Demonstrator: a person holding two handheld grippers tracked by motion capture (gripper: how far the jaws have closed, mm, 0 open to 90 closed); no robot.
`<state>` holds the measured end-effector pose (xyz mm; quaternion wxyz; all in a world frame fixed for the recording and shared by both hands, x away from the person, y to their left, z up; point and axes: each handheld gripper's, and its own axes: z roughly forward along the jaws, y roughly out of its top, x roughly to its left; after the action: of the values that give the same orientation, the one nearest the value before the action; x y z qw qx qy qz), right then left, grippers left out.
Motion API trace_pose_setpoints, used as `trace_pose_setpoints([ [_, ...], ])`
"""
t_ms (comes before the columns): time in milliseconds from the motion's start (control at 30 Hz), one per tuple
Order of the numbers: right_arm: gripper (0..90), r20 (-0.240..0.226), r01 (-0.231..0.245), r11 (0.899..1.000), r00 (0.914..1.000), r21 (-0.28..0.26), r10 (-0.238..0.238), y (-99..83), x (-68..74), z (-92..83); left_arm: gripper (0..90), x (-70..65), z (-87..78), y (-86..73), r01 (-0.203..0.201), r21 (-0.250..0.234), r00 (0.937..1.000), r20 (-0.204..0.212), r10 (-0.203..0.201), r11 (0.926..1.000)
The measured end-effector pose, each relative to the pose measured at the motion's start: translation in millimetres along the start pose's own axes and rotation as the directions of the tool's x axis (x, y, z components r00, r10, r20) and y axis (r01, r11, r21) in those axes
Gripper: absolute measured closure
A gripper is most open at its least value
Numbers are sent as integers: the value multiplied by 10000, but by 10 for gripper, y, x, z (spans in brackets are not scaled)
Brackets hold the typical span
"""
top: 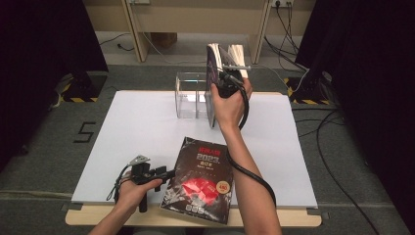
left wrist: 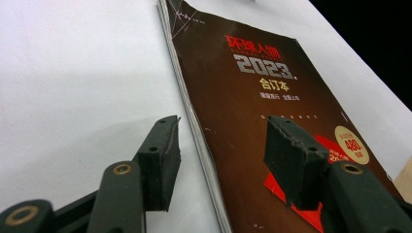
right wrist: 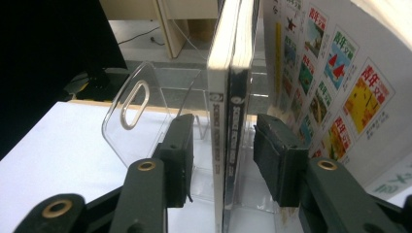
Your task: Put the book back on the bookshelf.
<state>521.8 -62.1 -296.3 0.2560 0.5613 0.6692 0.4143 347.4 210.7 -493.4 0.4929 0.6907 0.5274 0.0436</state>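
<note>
A dark magazine with a red design and "2023" on its cover lies flat near the table's front edge. My left gripper rests at its left side, open, its jaws straddling the spine edge without touching. At the back, two thin magazines stand upright in a clear acrylic rack. My right gripper is up at them, open; both spines stand between its jaws, with a gap at the left pad. A colourful back cover leans just beside the right pad.
A white sheet covers the table, with bare wood along its front edge. The rack's clear divider with a slot stands left of the magazines. Cables trail on the floor at the right; a taped "5" marks the floor at the left.
</note>
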Motion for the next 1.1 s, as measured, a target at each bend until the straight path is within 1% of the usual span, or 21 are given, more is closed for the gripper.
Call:
trace_pose_setpoints([
  [233, 578, 10, 205, 9997, 9998, 139, -205, -72, -3, -64, 462, 6, 7, -14, -8, 72, 10000, 0, 8, 10000],
  [333, 574, -87, 124, 9996, 9999, 244, -122, -102, -19, -77, 463, 2, 11, -20, -16, 107, 10000, 13, 15, 9999],
  [400, 574, -53, 130, 9996, 9999, 236, -129, -121, -26, -86, 463, 0, 11, -23, -11, 115, 10000, 12, 11, 9999],
  [533, 574, -136, 103, 9997, 9999, 234, -99, -152, -49, -117, 463, 1, 10, -21, -21, 118, 10000, -9, 21, 9999],
  [567, 574, -160, 34, 9997, 9999, 243, -30, -160, -49, -127, 463, 2, 9, -21, -30, 118, 10000, -8, 30, 9999],
  [700, 574, -179, 112, 9996, 9998, 245, -108, -206, -77, -152, 463, 4, 16, -27, 10, 118, 10000, 2, -10, 9999],
  [1100, 570, -248, 5, 9984, 9997, 561, 8, -392, -217, -264, 464, 10, 31, -40, -20, 205, 10000, -70, 21, 9998],
])
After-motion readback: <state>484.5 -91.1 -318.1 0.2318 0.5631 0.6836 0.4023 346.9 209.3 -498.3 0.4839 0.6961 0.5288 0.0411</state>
